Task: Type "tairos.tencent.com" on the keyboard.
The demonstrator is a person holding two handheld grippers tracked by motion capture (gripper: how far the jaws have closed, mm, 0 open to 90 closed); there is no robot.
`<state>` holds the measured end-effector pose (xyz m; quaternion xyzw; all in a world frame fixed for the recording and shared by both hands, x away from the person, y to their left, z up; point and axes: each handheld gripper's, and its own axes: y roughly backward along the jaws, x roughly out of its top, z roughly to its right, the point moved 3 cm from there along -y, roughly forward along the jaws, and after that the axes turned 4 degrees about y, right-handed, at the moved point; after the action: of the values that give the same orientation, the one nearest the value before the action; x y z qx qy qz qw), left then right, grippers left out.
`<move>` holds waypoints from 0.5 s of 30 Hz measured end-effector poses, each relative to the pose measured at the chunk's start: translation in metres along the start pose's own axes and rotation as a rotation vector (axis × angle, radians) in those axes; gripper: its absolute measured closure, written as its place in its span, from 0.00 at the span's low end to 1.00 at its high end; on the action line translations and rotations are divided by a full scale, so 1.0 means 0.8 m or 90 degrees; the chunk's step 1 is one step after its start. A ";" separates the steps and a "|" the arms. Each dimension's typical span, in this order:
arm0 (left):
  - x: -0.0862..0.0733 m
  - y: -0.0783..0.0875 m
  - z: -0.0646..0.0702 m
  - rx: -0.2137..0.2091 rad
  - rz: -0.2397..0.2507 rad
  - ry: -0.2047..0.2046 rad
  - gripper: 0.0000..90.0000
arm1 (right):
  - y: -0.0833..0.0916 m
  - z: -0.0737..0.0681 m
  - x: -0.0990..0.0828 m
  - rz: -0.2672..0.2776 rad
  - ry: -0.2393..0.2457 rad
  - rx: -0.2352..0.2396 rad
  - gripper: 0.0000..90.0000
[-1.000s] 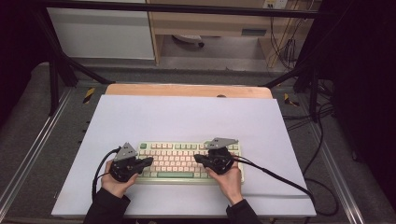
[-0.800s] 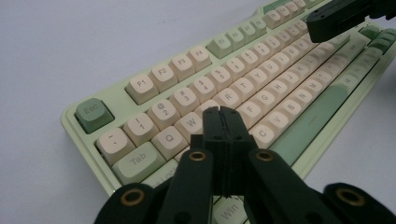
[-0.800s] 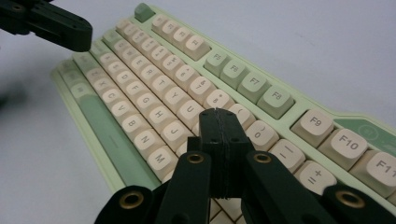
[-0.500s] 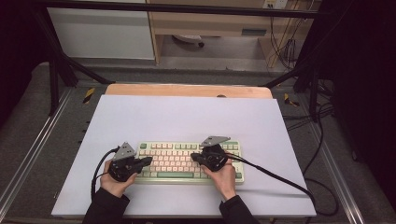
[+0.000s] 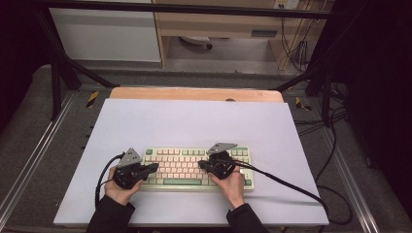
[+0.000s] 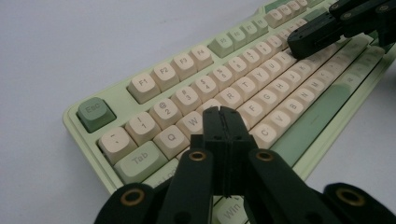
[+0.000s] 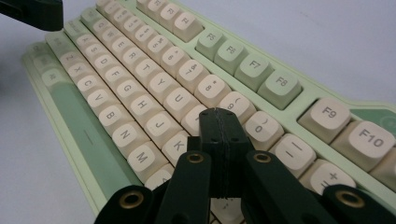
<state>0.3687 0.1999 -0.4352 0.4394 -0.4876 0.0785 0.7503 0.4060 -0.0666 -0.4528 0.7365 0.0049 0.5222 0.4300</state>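
Note:
A pale green keyboard (image 5: 187,151) with cream keys lies on the near part of the white table top. My left gripper (image 5: 154,168) is shut with nothing in it, and its tip hovers over the keyboard's left end. In the left gripper view the joined jaws (image 6: 223,113) stand above the W, E and S keys (image 6: 195,120). My right gripper (image 5: 200,165) is also shut and empty, over the middle-right keys. In the right gripper view its tip (image 7: 219,115) sits above the keys around I, O and K (image 7: 176,145). The keyboard (image 7: 93,140) runs off to the upper left there.
The white table top (image 5: 194,121) has a wooden strip (image 5: 194,93) along its far edge. A black cable (image 5: 291,187) trails from the right gripper across the table to the right edge. Metal frame rails (image 5: 29,160) flank the table, and loose cables (image 5: 320,121) lie at the right.
The right gripper has shifted a little to the left over the keyboard. The left gripper has stayed in place. Both stay shut.

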 end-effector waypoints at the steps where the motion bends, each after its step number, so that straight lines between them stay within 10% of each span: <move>1: 0.000 0.000 0.000 0.000 0.000 0.000 1.00 | 0.000 0.000 0.000 -0.001 0.001 -0.001 1.00; 15: 0.001 0.001 0.000 0.002 0.003 0.001 1.00 | 0.023 -0.008 0.011 0.034 0.002 0.017 1.00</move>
<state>0.3687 0.2002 -0.4345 0.4394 -0.4880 0.0812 0.7498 0.3970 -0.0704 -0.4336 0.7411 -0.0073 0.5348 0.4058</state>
